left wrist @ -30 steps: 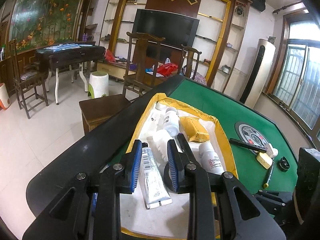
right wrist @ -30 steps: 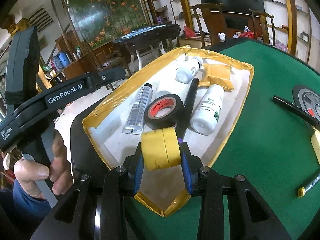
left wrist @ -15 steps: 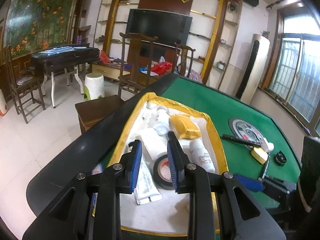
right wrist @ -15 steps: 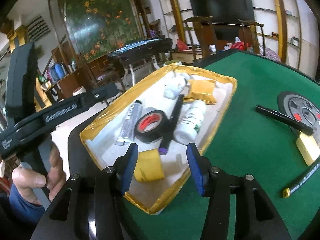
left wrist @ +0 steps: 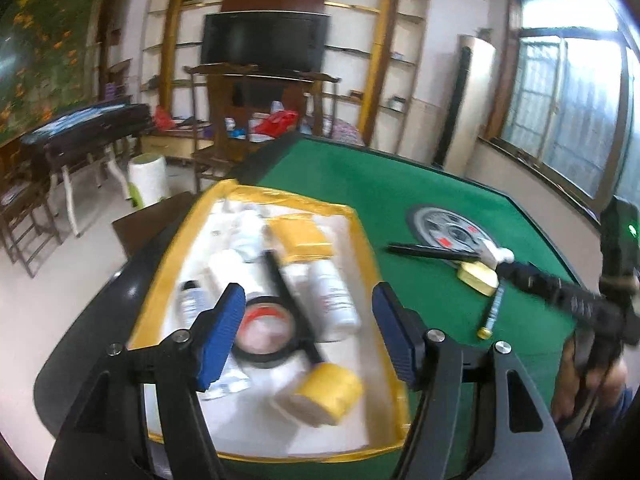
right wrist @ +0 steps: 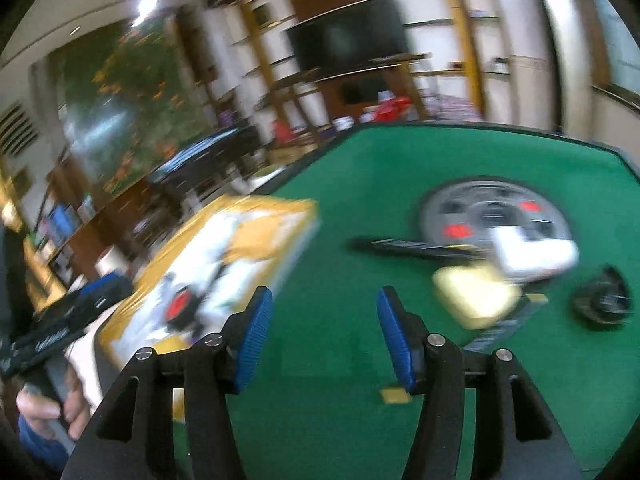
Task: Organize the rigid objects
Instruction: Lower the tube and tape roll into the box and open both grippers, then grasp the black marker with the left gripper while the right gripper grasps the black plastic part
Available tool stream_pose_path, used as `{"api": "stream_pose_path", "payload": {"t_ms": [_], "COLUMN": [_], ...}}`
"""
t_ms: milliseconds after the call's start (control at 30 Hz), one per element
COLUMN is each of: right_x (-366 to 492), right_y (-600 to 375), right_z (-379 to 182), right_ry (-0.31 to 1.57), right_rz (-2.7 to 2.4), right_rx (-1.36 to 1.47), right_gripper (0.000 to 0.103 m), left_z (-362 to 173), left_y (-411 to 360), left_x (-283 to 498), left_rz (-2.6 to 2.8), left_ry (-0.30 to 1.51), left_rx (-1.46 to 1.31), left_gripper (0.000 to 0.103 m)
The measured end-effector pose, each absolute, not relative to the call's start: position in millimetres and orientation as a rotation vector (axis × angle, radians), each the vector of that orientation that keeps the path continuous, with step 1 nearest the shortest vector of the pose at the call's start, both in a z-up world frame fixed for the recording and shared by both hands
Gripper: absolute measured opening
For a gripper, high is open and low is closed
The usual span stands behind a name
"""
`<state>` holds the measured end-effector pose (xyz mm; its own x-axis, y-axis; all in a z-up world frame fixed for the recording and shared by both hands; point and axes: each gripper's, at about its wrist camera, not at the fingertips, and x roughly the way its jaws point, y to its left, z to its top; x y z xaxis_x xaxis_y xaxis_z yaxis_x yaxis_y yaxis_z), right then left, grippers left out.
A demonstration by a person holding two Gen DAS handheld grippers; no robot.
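Yellow tape roll [left wrist: 326, 394] has left the right gripper [right wrist: 324, 334] and now lies in the yellow-rimmed tray [left wrist: 364, 240], while that gripper has swung off over bare green bench [right wrist: 400, 168], jaws opening, nothing between them. Left gripper [left wrist: 308, 330] jaws are opening too, empty, the roll just below and between them, the one black tape roll [left wrist: 264, 332] by the left pad. Tray count: two tape rolls, one black marker [left wrist: 288, 292], at least two white bottles [left wrist: 332, 296], the rest blurred; outside-tray items smeared in the right view.
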<state>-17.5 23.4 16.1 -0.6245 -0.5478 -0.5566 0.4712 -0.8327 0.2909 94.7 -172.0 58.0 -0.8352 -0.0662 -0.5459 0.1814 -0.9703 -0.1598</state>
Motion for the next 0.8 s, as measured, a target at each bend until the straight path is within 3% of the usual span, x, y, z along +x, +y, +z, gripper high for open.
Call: {"api": "stream_pose_path", "payload": {"t_ms": [167,300,433,533,633,800], "right_x": [-38.6,-46.1,-51.4,-55.3,-53.5,-50.4], "right_y": [106.7,159.1,187.7,194.2,197.5,203.5], "right_z": [22.6,27.6,27.2,23.3,22.6,20.4], "right_ry": [-0.324,-0.424,-0.540,-0.636,-0.642,-0.673], "right_rz": [-2.593,-2.715,-2.751,-2.679,-2.671,-2.675], "right_rx": [0.891,0.898,0.933,0.975,0.980,0.973], "right_gripper": [0.059,0.068,0.068,0.068,0.068,0.068], "left_z": [59.7,55.9,47.0,36.0,25.1,5.1], "left_y": [-129.2,-87.6,-42.9,-10.1,7.5,29.6], "left_x": [76.1,51.6,19.1,-9.7,-31.2,-61.7], "left_rz": [-2.977,-3.059,-3.111,-3.078,-3.022,-2.989], "left_ry": [0.254,0.227,0.207,0.096,-0.018,-0.042], "left_rx": [0.963,1.155,1.398,1.540,1.571,1.717], "left_gripper": [0.066,0.079,0.079,0.079,0.079,0.079]}}
